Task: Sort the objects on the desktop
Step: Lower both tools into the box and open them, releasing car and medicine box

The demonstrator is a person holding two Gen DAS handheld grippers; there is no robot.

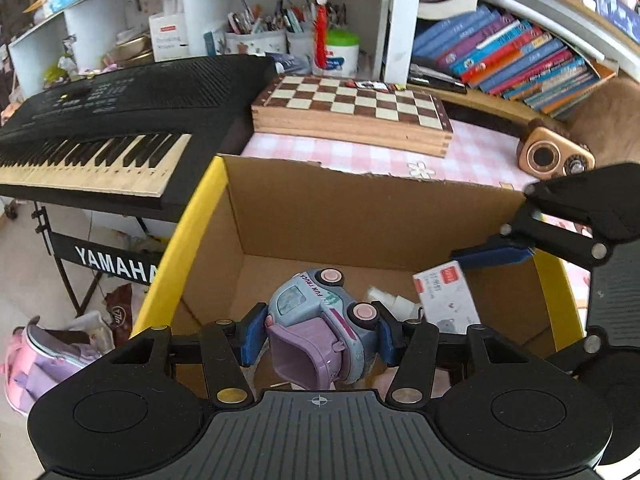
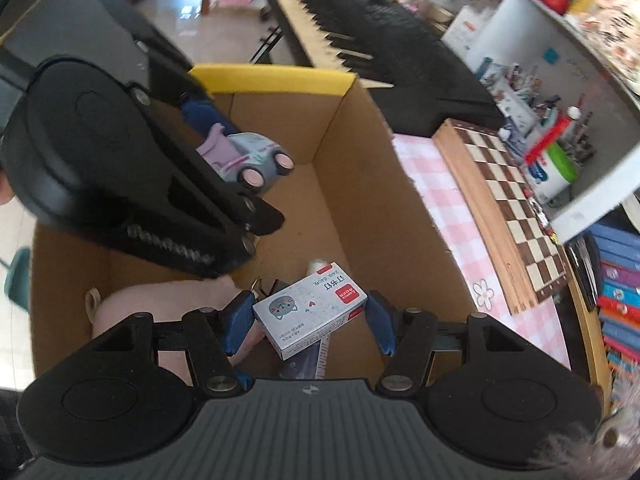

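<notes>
both loads hang inside the box (image 1: 304, 208), not yet dropped: the left gripper (image 1: 320, 332) is clamped on a toy truck (image 1: 320, 320) near the yellow-edged left wall, the right gripper (image 2: 310, 320) seems to pinch a staple box (image 2: 310, 312) by the desk-side wall, so sorting looks midway; only the right view shows clutter on the box floor, only the left a speaker (image 1: 554, 156) at the desk's right edge

Home study/kid's room: Yamaha keyboard (image 1: 92, 136) at 10 o'clock, chessboard (image 1: 352, 108) on pink gingham cloth (image 1: 472, 152) at 12, bookshelf w/ kids' books (image 1: 516, 56) at 2, pen pots (image 1: 256, 36) in white cubbies.
</notes>
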